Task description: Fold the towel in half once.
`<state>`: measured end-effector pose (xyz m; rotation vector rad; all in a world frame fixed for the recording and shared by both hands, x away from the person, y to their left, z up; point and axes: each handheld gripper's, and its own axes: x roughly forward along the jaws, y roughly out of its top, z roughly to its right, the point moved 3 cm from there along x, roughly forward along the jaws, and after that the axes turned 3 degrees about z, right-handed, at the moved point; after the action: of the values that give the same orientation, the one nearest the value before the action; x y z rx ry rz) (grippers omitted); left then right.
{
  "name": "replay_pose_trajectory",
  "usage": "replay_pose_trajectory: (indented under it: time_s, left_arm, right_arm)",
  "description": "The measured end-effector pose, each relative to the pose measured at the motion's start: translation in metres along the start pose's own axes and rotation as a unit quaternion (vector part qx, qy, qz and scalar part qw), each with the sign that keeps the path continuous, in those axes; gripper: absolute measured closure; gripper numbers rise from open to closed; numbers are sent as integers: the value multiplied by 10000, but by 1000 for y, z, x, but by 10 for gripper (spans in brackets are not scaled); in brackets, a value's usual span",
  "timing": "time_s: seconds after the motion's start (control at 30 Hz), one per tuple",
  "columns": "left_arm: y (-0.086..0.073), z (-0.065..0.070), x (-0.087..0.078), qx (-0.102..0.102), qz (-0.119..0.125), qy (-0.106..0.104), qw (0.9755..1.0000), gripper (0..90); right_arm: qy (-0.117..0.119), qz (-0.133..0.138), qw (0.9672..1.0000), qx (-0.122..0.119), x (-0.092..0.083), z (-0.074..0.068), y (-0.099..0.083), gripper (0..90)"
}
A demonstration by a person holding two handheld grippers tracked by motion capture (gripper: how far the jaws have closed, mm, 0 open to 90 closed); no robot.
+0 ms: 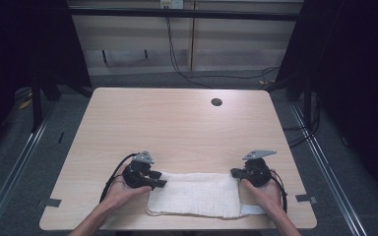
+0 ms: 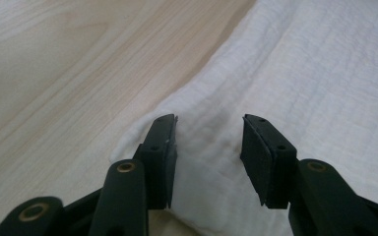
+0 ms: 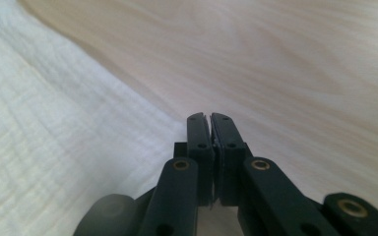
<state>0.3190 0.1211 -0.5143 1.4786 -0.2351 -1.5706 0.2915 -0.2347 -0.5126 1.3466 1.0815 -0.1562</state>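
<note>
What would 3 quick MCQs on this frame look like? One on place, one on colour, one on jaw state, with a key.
1. Where on the table does the cloth lie?
A. far edge by the round hole
B. near edge, between the two grippers
C. hanging off the left side

2. What colour is the cloth?
A. white
B. blue
C. red

3. How do the jaws stand?
A. both open
B. left gripper open, right gripper shut
C. left shut, right open

Key: B, the high view shows it near the person's edge between both hands; A, it is white in all views; B, the left gripper has a wide gap over the cloth corner, while the right gripper has its jaws pressed together.
</note>
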Motion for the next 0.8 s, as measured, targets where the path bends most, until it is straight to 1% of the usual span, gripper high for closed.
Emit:
replay_pose_trajectory:
  time_s: [0.03, 0.07, 0.1, 0.17, 0.2, 0.23, 0.27, 0.3, 0.33, 0.37, 0.4, 0.43, 0.47, 0.5, 0.53, 0.57, 0.6, 0.63, 0.67, 0.7, 0.73, 0.77, 0.8]
  left_arm:
    - [2, 0, 2, 15, 27, 21, 10000, 557]
    - [3, 0, 4, 7, 30, -27, 10000, 557]
    - [3, 0, 4, 7, 30, -27, 10000, 558]
    - [6, 0, 7, 32, 36, 16, 10000, 558]
    - [8, 1, 9, 101, -8, 70, 9999, 558]
    - [10, 2, 10, 173, -19, 113, 9998, 558]
    - [13, 2, 12, 61, 54, 20, 10000, 557]
    - [14, 1, 12, 36, 70, -40, 10000, 554]
    - [14, 1, 12, 36, 70, -40, 10000, 549]
    - [16, -1, 10, -15, 183, -47, 9998, 549]
    - [18, -6, 5, -129, 279, -38, 9995, 546]
    - [18, -6, 5, -129, 279, -38, 9995, 545]
    - [20, -12, 0, -171, 302, 28, 9994, 545]
    - [20, -12, 0, -171, 302, 28, 9994, 545]
    - [25, -19, -6, -121, 326, 38, 9994, 543]
    - [25, -19, -6, -121, 326, 38, 9994, 540]
    - [31, -26, -13, -213, 510, 50, 9985, 527]
    - [31, -26, -13, -213, 510, 50, 9985, 514]
    - [32, -30, -16, -251, 554, 102, 9981, 514]
    - [33, -33, -20, -298, 634, 114, 9975, 501]
    - [31, -35, -24, -317, 711, 70, 9969, 505]
    - [30, -36, -25, -348, 766, 66, 9964, 505]
    - [25, -38, -28, -398, 807, 90, 9959, 512]
  right_arm:
    - [-11, 33, 10000, 49, -2, 3, 1, 884]
    - [-76, 55, 9999, 64, -4, 7, 2, 885]
    - [-76, 55, 9999, 64, -4, 7, 2, 885]
    - [-90, 170, 9998, 85, -5, 15, 6, 885]
    - [-155, 209, 9996, 80, -5, 19, 8, 885]
    - [-249, 180, 9995, 87, -2, 22, 10, 884]
    - [-229, 180, 9994, 170, 2, 23, 10, 871]
    - [-230, 145, 9995, 172, 2, 22, 10, 830]
    - [-230, 145, 9995, 172, 2, 22, 10, 830]
    - [-210, 106, 9995, 194, 4, 21, 10, 745]
    - [-190, 165, 9995, 212, 0, 18, 12, 619]
    - [-190, 165, 9995, 212, 0, 18, 12, 619]
    - [-68, 270, 9994, 182, -6, 10, 16, 582]
    - [-68, 270, 9994, 182, -6, 10, 16, 582]
    - [154, 406, 9990, 111, -12, -1, 22, 573]
    - [264, 463, 9986, 48, -13, -6, 24, 573]
    - [431, 532, 9977, -15, -15, -16, 27, 577]
    - [431, 532, 9977, -15, -15, -16, 27, 577]
    - [561, 567, 9968, -91, -15, -24, 29, 576]
    - [622, 596, 9962, -145, -15, -32, 31, 577]
    - [863, 615, 9940, -264, -12, -47, 36, 578]
    - [863, 615, 9940, -264, -12, -47, 36, 578]
    - [1035, 578, 9924, -342, -8, -56, 38, 577]
